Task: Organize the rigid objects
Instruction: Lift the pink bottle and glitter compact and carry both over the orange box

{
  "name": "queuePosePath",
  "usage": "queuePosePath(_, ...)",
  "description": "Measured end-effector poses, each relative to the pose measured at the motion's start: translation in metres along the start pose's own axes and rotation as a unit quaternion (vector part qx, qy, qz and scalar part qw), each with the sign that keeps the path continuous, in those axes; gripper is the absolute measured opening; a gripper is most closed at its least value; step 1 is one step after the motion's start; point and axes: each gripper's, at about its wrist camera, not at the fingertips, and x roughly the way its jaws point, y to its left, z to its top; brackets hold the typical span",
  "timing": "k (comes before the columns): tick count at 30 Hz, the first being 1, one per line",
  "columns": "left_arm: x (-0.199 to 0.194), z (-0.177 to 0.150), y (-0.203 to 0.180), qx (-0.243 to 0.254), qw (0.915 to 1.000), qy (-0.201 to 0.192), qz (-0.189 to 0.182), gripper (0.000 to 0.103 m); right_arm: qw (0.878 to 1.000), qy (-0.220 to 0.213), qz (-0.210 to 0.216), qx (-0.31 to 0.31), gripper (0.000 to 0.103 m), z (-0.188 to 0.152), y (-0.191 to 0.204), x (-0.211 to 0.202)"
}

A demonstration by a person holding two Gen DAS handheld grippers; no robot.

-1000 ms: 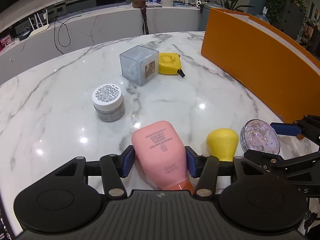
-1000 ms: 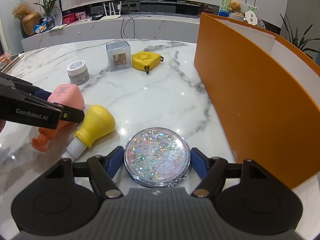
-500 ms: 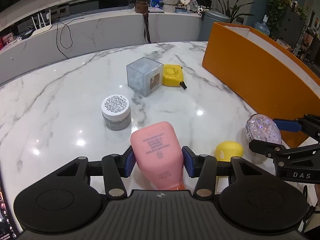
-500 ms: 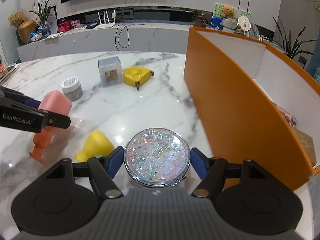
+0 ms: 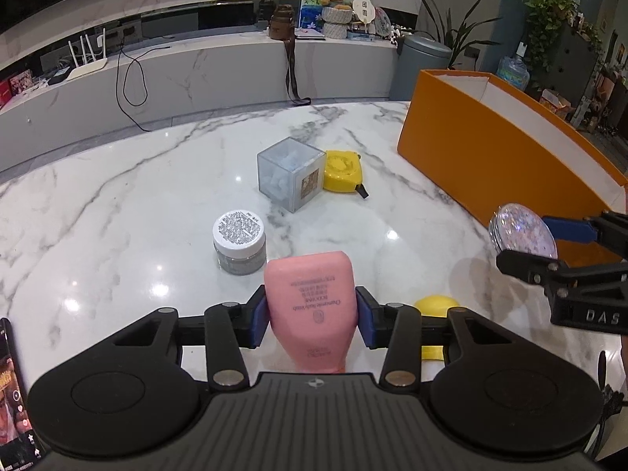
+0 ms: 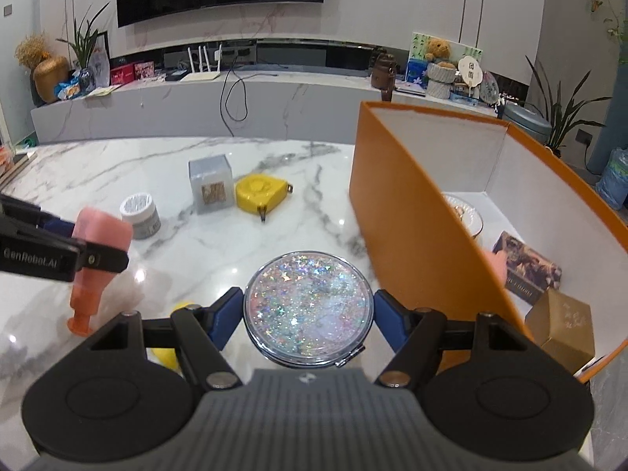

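A pink bottle (image 5: 310, 306) with an orange cap hangs cap-down above the marble table (image 5: 117, 216). My left gripper (image 5: 312, 318) has its blue pads pressed on the bottle's sides, and its jaws are still closing on it. In the right wrist view the bottle (image 6: 103, 231) shows clear of the tabletop. My right gripper (image 6: 308, 314) is shut on a round glitter compact (image 6: 308, 302), held in the air beside the orange box (image 6: 412, 216). The compact (image 5: 524, 233) also appears at the right of the left wrist view.
A yellow bulb-shaped object (image 5: 433, 304) lies on the table between the grippers. Farther back stand a white-lidded jar (image 5: 239, 241), a clear cube (image 5: 290, 172) and a yellow tape measure (image 5: 341, 170). The box holds a plate (image 6: 467, 216), a dark carton (image 6: 526, 269) and a gold carton (image 6: 561, 327).
Both grippers rose with their loads. The pink bottle came up off the table and the left jaws narrowed on it. The box's inside came into the right wrist view.
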Motion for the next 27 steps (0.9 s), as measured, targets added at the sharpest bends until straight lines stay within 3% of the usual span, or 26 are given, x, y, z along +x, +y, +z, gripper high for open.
queuePosePath(13,-0.034,0.022,-0.009,0.018,0.9994,-0.027,-0.008,0.051,0.999,-0.038,0.005,-0.005,0.071,0.031,0.006,-0.022)
queuePosePath(18,-0.048,0.037,-0.012,0.003,0.9991,-0.041,-0.012,0.051,0.999,-0.043,0.003,-0.004,0.071,0.034,-0.001,-0.031)
queuePosePath(27,-0.068,0.075,-0.051,0.036,0.9972,-0.063,-0.016,0.051,0.996,-0.088,-0.002,0.03,0.071,0.06,-0.028,-0.06)
